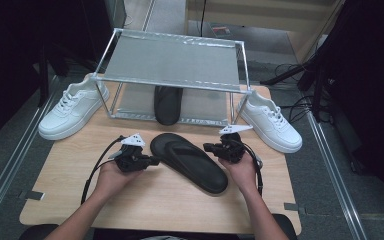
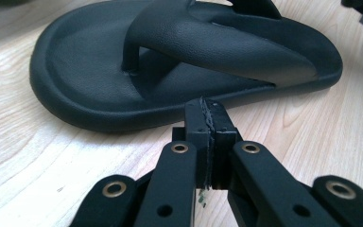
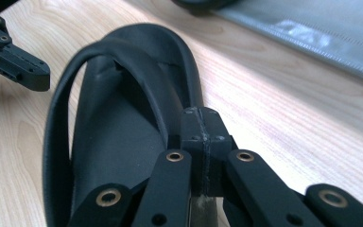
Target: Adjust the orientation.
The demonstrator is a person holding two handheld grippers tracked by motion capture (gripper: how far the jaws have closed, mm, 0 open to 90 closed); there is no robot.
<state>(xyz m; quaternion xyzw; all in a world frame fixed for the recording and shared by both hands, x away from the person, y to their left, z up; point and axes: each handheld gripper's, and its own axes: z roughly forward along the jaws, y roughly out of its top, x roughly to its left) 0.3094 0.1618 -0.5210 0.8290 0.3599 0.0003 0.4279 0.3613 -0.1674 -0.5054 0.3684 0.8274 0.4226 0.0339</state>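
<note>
- The black sandal [image 1: 190, 162] lies flat on the table [image 1: 60, 190], between both grippers.
- Left gripper [image 1: 156, 161]: jaws pressed together, empty, just beside the sandal's edge.
- Right gripper [image 1: 206, 147]: jaws together, empty, at its other side.

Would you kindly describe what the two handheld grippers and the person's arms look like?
Both the left gripper and right gripper are black, each topped by a pale grey three-cornered plate and trailing a black cable. Their jaws have brass-coloured rivets. The forearms are bare, with no sleeves in view.
</note>
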